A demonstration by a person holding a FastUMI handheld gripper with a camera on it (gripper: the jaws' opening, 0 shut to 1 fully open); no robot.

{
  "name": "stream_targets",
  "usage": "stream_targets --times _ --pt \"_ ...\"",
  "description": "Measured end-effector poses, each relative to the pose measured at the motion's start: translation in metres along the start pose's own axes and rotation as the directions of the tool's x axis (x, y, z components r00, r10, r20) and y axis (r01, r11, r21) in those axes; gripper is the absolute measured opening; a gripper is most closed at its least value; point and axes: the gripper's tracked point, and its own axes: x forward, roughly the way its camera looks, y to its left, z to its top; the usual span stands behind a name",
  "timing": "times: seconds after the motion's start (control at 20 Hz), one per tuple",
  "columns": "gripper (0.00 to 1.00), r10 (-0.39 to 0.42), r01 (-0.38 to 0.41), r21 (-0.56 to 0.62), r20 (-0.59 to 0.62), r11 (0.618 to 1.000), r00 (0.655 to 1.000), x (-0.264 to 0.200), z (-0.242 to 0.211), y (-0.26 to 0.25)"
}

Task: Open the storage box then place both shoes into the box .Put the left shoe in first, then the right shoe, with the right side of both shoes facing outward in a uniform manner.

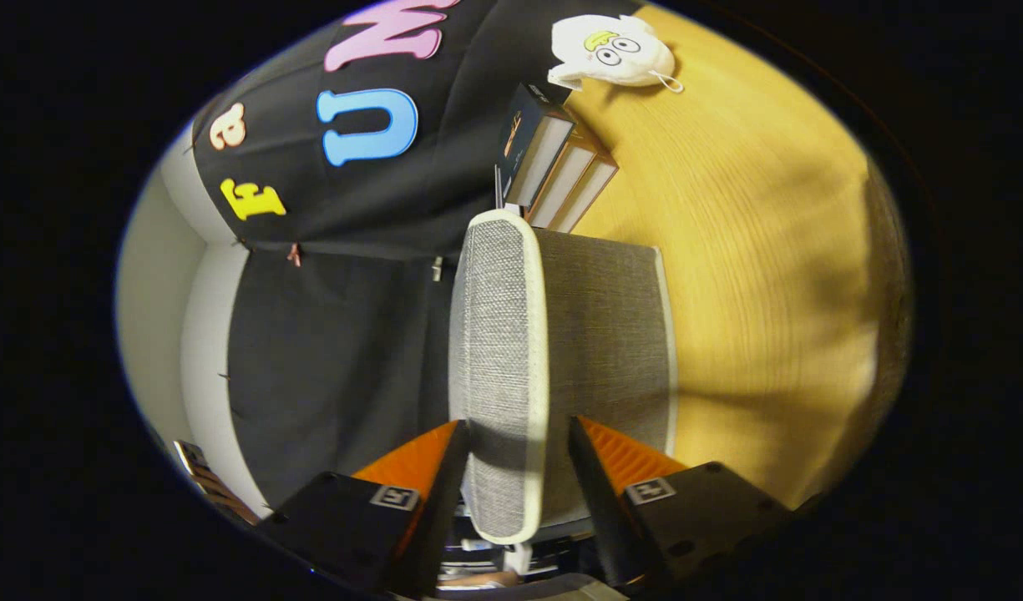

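1. The step in hand is judged to be opening the storage box (605, 334), a grey fabric box sitting on the wooden surface (770, 250). Its lid (498, 334), a white-trimmed panel, runs straight ahead between the jaws.
2. The gripper (515, 426) straddles the near end of that lid, with one finger on each side. The finger on the wall side looks to be touching the trim. A thin strip of the box's fabric seems to show beside the other finger, so I cannot tell whether the jaws are truly clamped or just closed loosely around the panel. Make sure both fingers are pressing before pulling.
3. Grip on the stiff white trim, not the soft weave. The fabric will probably give and slip, while the piping offers a firmer edge.
4. Swing the lid in an arc about its hinge line instead of dragging it straight. A light fabric box is likely to slide or tip across the smooth surface if it is pulled sideways.
5. Watch the far end. A stack of books (561, 175) stands just beyond the box, touching or nearly touching it, and a white plush toy (615, 50) lies further on. The lid needs room to fold back without knocking the books.
6. Open it fully, so the lid rests by itself and leaves the mouth free for the left shoe, which goes in first.
7. Release only when the lid looks settled. A half-open flap may fall shut.
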Motion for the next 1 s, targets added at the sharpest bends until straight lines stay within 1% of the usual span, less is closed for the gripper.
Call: stream_targets --times 0.1,0.15,0.2,0.25,0.3,0.4,0.45,0.6,0.75,1.0 --pt "0.41 0.019 -0.019 0.002 0.033 1.0 0.999 -0.003 0.01 0.001" --pt "0.27 0.048 -0.048 -0.001 0.07 0.999 0.996 -0.013 0.018 0.011" --pt "0.18 0.085 -0.083 -0.025 0.104 0.996 0.991 -0.016 0.022 0.022" --pt "0.06 0.117 -0.111 -0.056 0.11 0.992 0.987 -0.02 0.021 0.032" --pt "0.05 0.127 -0.12 -0.071 0.099 0.99 0.987 -0.021 0.017 0.038" --pt "0.05 0.115 -0.107 -0.097 0.082 0.99 0.99 -0.022 0.012 0.045" --pt "0.05 0.11 -0.1 -0.118 0.084 0.988 0.99 -0.021 0.011 0.051" --pt "0.05 0.131 -0.109 -0.184 0.112 0.977 0.985 -0.024 0.009 0.086" --pt "0.06 0.126 -0.086 -0.281 0.128 0.956 0.984 -0.014 0.0 0.116" --pt "0.08 0.103 -0.044 -0.418 0.12 0.907 0.987 0.015 -0.021 0.168"
